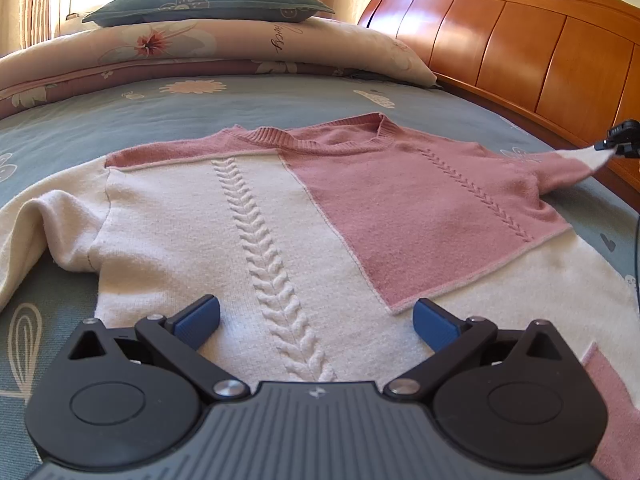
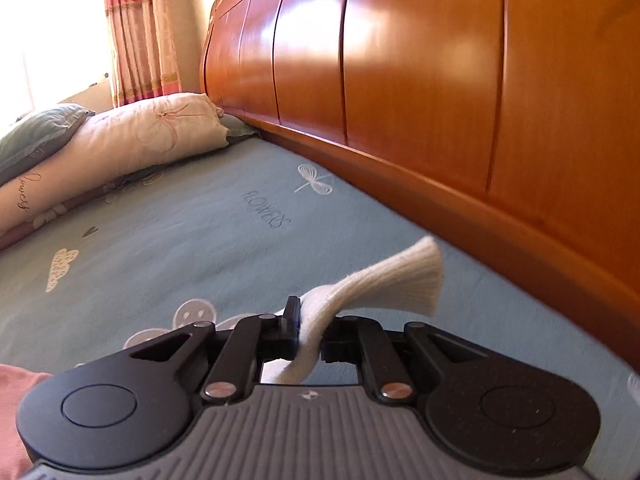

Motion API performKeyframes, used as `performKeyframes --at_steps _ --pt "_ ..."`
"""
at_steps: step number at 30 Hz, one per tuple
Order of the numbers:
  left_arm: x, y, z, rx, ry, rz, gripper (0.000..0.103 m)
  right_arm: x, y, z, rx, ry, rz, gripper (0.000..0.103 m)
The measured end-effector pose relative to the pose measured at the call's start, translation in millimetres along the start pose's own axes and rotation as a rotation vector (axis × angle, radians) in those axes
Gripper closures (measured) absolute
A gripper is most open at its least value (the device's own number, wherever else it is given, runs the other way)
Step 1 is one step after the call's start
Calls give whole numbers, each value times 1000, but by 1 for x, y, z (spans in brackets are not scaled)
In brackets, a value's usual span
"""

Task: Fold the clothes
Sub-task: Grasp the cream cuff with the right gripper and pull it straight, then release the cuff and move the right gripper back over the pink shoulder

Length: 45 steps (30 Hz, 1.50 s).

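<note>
A cream and pink knit sweater (image 1: 248, 216) lies flat, front up, on the bed, neckline toward the pillows. My left gripper (image 1: 316, 318) hovers open over its lower body, blue pads apart with nothing between them. The sweater's right sleeve (image 1: 560, 168) is stretched out toward the headboard, its cream cuff (image 2: 396, 276) pinched between the jaws of my right gripper (image 2: 310, 330), which is shut on it. In the left wrist view that right gripper (image 1: 618, 142) shows small at the right edge. The left sleeve (image 1: 36, 220) lies bunched at the left.
A blue-grey patterned bedsheet (image 1: 280, 96) covers the bed. Floral pillows (image 1: 224, 44) and a dark green pillow (image 1: 208, 2) are stacked at the far side. A wooden headboard (image 2: 440, 80) runs close along the right. Curtains (image 2: 140, 32) hang by a bright window.
</note>
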<state>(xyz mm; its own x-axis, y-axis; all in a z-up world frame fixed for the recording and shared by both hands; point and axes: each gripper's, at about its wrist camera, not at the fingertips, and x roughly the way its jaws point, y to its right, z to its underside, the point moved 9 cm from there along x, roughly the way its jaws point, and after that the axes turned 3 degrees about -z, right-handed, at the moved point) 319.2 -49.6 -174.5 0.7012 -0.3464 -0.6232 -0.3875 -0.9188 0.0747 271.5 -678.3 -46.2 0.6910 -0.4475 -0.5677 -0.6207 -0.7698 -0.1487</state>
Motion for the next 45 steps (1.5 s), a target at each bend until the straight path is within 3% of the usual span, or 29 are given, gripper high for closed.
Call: performKeyframes --at_steps 5,8,9,10,14,18,21,25,30,34,36,41,45 --pt "1 0 0 6 -2 -5 1 30 10 8 -54 -39 34 92" --pt "2 0 0 9 -4 -7 1 51 19 30 -58 -105 65 92" --pt "2 0 0 11 -5 -10 1 55 24 36 -41 -117 76 89" --pt "2 1 0 14 -5 -12 1 58 30 43 -24 -130 86 80" --pt "2 0 0 8 -3 -7 1 48 50 46 75 -134 112 61" --pt "2 0 0 8 -3 -6 1 20 51 38 76 -141 154 59" --pt "2 0 0 9 -3 -6 1 -8 41 27 80 -129 116 58" --pt "2 0 0 13 -4 -9 1 -48 4 16 31 -128 52 53" --pt "2 0 0 15 -4 -10 1 -104 -68 31 -99 -173 -47 51" --pt "0 1 -1 20 2 -15 1 -150 -138 80 -295 -243 -138 50" --pt "-1 1 -1 22 3 -21 1 -171 -171 108 -366 -266 -202 44" --pt "1 2 0 40 -4 -37 1 -201 -229 194 -463 -390 -348 40" --pt "1 2 0 41 -6 -38 1 -209 -260 242 -473 -425 -427 40"
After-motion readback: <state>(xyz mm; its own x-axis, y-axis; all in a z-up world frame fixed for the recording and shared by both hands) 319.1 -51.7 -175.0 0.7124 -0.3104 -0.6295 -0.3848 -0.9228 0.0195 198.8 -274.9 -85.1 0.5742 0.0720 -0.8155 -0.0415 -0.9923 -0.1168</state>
